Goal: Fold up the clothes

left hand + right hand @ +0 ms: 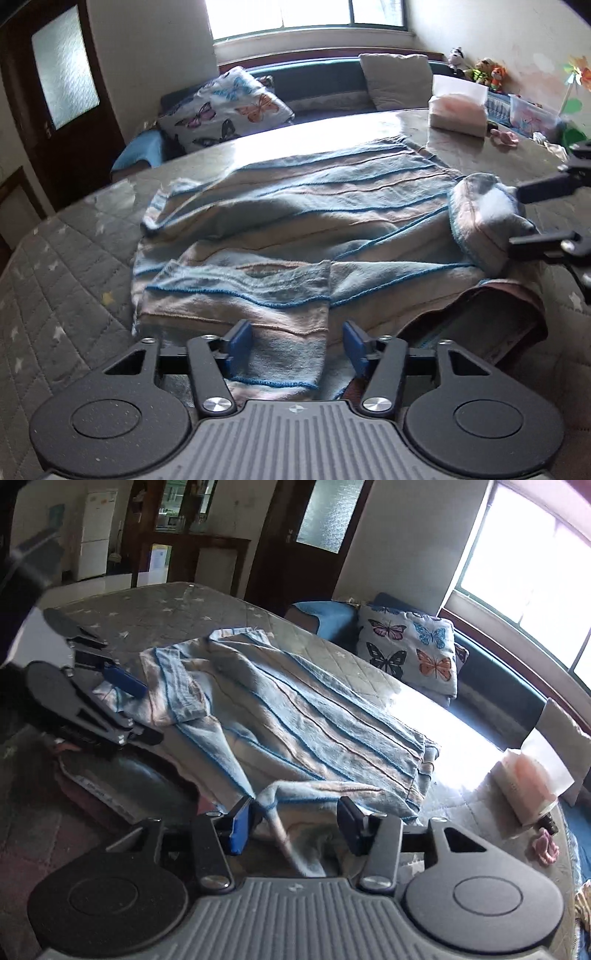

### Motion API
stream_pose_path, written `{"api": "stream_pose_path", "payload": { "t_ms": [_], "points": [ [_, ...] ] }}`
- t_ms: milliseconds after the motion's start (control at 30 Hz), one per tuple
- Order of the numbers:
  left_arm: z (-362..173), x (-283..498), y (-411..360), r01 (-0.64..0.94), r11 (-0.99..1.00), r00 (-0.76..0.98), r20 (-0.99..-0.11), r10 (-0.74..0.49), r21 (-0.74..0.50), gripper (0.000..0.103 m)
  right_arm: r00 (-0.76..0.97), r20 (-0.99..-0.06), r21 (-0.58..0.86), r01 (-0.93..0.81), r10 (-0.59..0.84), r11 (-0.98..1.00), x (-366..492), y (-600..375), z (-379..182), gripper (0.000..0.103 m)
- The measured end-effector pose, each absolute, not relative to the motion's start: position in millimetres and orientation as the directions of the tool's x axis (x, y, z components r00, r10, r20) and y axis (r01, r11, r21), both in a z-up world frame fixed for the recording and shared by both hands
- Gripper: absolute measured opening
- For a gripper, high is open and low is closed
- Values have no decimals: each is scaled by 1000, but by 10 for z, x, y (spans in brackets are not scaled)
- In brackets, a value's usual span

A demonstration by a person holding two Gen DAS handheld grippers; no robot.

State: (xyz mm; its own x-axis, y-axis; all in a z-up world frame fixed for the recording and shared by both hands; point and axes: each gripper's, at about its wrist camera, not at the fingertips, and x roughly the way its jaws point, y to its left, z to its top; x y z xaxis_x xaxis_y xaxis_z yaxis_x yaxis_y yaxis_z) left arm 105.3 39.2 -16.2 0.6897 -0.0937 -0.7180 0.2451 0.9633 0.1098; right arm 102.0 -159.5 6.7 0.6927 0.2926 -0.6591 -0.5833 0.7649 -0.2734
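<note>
A blue, beige and pink striped garment (pixel 295 206) lies spread on the quilted grey table (pixel 66 280); it also shows in the right wrist view (pixel 295 716). My left gripper (pixel 297 345) is open, its blue pads either side of a folded sleeve at the garment's near edge. My right gripper (pixel 295 823) is open around a bunched sleeve end. It shows at the right of the left wrist view (pixel 524 218), its black fingers either side of the bunched cloth. The left gripper shows at the left of the right wrist view (pixel 122 686).
A tissue pack (pixel 458 110) and a small pink object (pixel 504 136) lie at the table's far right. A dark flat item (pixel 480 325) lies under the garment's near right corner. A butterfly cushion (pixel 225 107) sits on the bench beyond the table.
</note>
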Motion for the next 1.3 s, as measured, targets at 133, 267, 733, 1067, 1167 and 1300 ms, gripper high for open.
{"api": "stream_pose_path", "payload": {
  "t_ms": [133, 267, 733, 1067, 1167, 1300],
  "points": [
    [-208, 1083, 467, 216, 974, 674, -733, -94, 74, 15, 698, -662, -284, -570, 273, 771, 1030, -1592, -10, 45],
    [-127, 998, 603, 169, 985, 694, -714, -92, 37, 5, 704, -648, -202, -526, 290, 826, 1076, -1688, 28, 10],
    [227, 193, 1976, -224, 944, 782, -623, 26, -242, 3, 780, -601, 311, 31, 172, 950, 853, -3290, 37, 3],
    [-45, -97, 2354, -318, 906, 713, -700, 35, -279, 3, 722, -689, 128, 32, 66, 991, 567, -3217, -313, 32],
    [-60, -122, 2357, -321, 904, 712, -701, 34, -281, 3, 732, -680, 24, -38, 44, 999, 542, -3046, -293, 50],
    [-71, -118, 2344, -325, 904, 710, -703, 39, -278, 3, 753, -656, -24, -77, 42, 997, 599, -2919, -256, 59]
  ]
}}
